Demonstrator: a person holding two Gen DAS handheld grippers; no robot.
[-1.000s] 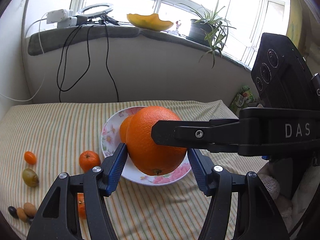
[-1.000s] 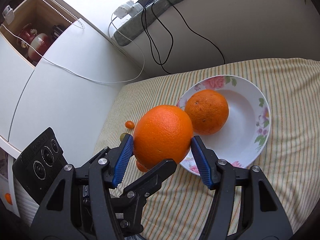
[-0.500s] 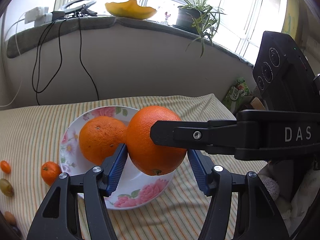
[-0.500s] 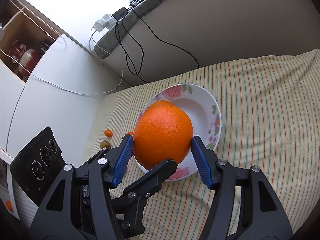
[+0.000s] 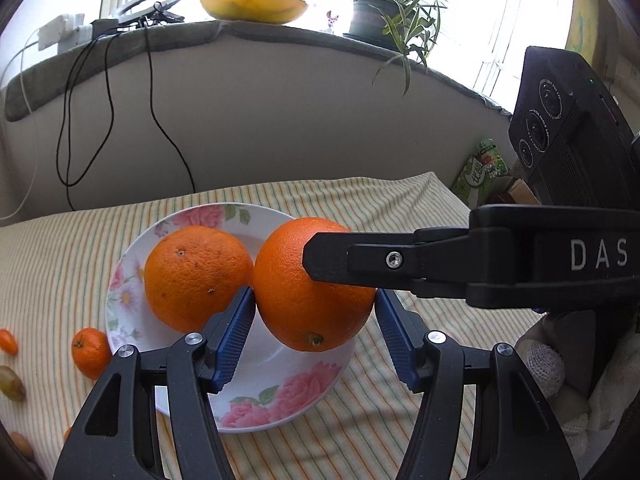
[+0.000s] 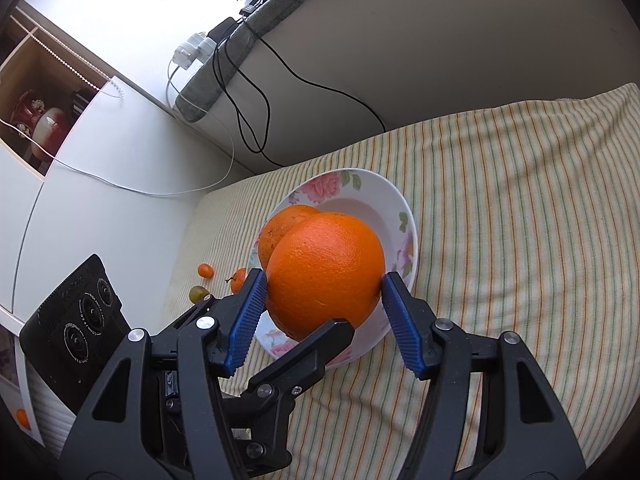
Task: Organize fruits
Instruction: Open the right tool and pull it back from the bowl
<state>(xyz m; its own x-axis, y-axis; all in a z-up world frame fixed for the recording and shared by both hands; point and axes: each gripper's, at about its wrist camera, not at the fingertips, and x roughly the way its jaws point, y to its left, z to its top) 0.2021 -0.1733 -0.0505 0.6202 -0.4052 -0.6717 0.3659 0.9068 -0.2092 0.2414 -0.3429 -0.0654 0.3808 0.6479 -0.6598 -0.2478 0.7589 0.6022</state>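
Two wrist views of one large orange (image 5: 312,288) clasped by both tools at once. The left gripper (image 5: 316,320) presses its blue pads (image 5: 234,336) against the fruit's flanks, the jaws closed on it. The right gripper (image 6: 324,308) likewise clamps the same orange (image 6: 326,272) between its ribbed pads (image 6: 245,320).

In the left view the right tool's black finger crosses in front of the fruit and hides its upper right face. In the right view a left-tool finger covers its underside. Whether the fruit rests on the floral plate (image 5: 280,400) or hangs just above it cannot be told; its base sits over the plate's hollow.

Just beyond the left jaw of the left gripper a second orange (image 5: 196,280) lies in the plate, touching the held one. From the right wrist it is mostly hidden behind the held fruit.

Outside the left jaw, on the striped cloth (image 5: 60,272), sit a mandarin (image 5: 90,352) and small fruits cut by the frame edge.
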